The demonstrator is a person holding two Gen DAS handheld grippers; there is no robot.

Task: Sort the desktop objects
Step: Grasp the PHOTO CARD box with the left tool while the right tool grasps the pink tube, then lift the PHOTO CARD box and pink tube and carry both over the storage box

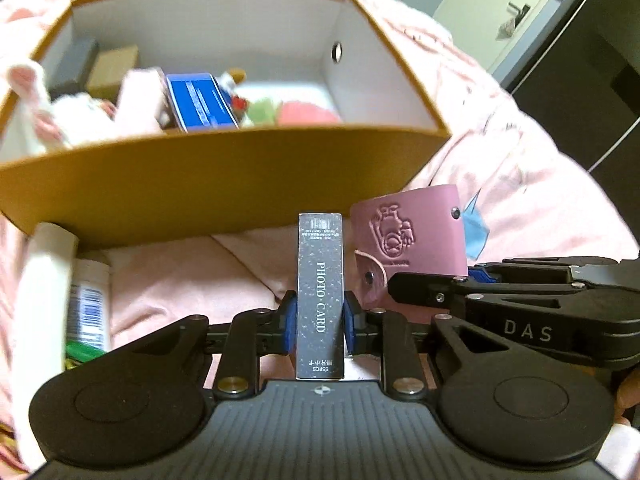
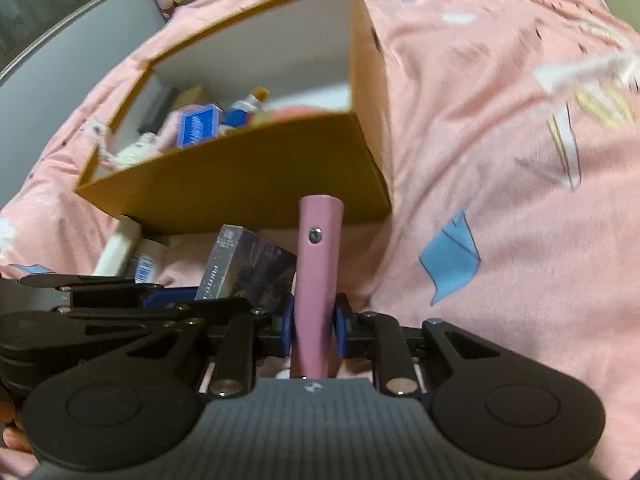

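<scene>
My left gripper (image 1: 320, 330) had its jaws closed on the narrow sides of the photo card box (image 1: 320, 296), its blue pads (image 1: 291, 326) pressing the long edges so the box stood upright, spine toward the camera; I judged that grip was chosen so the box could go into the bin end first. My right gripper (image 2: 314, 328) had its jaws pinched on the pink leather card holder (image 2: 318, 280), taken edge-on, with the snap stud facing me, which kept the soft flap from sagging open. From the left wrist view the two grippers sat just beside each other, the right one's arm reaching in at the holder's base.

Both items were held clear of the pink bedspread (image 2: 500, 160), just short of the near wall of the tan cardboard box (image 1: 224, 176). That box already held a blue packet (image 1: 202, 100) and some soft toys, too blurred to name. A white tube (image 1: 44, 300) and a barcoded bottle (image 1: 88, 304) lay on the bed by the box's left corner, not yet sorted
</scene>
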